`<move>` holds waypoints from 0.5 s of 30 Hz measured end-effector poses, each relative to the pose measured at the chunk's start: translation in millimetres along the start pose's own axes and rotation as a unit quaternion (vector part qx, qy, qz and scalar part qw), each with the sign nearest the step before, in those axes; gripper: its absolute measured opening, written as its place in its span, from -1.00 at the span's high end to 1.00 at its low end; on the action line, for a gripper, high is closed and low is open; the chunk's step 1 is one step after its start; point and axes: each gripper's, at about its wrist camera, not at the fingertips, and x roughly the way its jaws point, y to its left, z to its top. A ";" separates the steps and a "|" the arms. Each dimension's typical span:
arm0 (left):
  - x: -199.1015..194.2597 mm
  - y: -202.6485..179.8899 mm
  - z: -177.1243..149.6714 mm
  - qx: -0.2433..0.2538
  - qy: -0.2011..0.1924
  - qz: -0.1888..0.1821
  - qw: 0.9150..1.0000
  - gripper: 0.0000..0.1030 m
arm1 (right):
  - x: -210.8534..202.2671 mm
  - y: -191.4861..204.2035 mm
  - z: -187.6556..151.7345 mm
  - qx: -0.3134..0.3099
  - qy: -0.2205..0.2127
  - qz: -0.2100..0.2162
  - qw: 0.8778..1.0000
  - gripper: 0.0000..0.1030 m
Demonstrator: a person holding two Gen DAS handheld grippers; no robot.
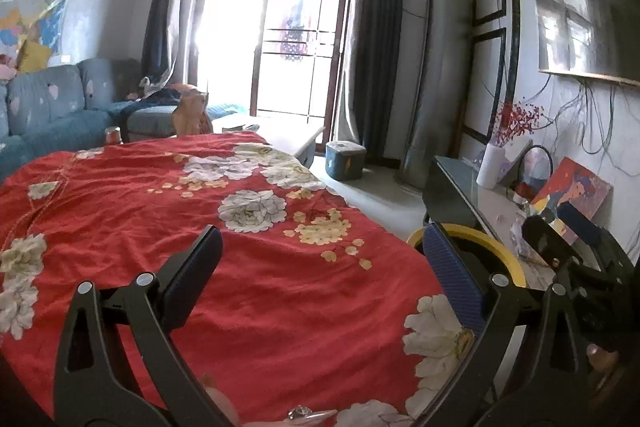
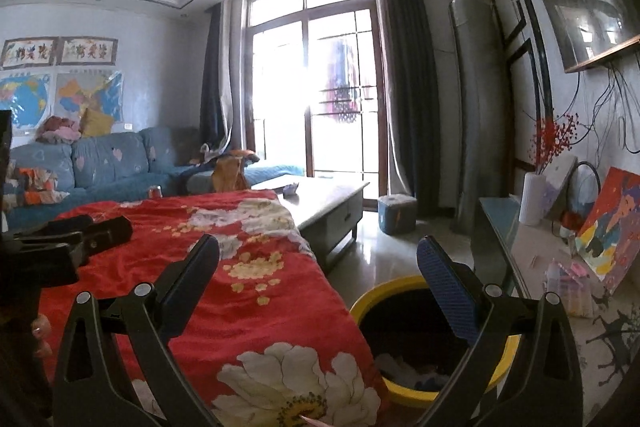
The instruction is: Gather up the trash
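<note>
A: Seating and walls?
B: Blue sofa (image 2: 108, 163) along the left wall, two maps (image 2: 60, 97) and framed pictures (image 2: 60, 51) above it.

A: Far end?
B: Tall glazed balcony door (image 2: 316, 91), strongly backlit, dark curtains (image 2: 404, 67) either side; low coffee table (image 2: 332, 199) before it; glossy pale floor (image 2: 384, 247).

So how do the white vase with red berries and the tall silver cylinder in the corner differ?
The white vase is small and stands on the glass-topped side table; the silver cylinder is tall and seems to stand on the floor. The vase is matte white with red berry sprigs; the cylinder is shiny grey, with yellow flowers near its top. Both are upright and round.
</note>
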 end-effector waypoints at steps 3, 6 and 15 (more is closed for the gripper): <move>-0.9 0.1 -1.7 -0.001 0.001 0.000 1.000 -0.79 | -0.4 0.6 0.1 0.001 -0.001 -0.003 1.000 -0.87; -1.4 -1.2 -2.1 -0.002 -0.001 0.001 1.000 -0.79 | -0.1 1.5 -1.6 0.003 0.002 -0.005 1.000 -0.87; -1.7 -2.1 -3.3 -0.002 -0.001 -0.001 1.000 -0.79 | 3.3 2.4 -5.0 0.007 0.010 -0.007 1.000 -0.87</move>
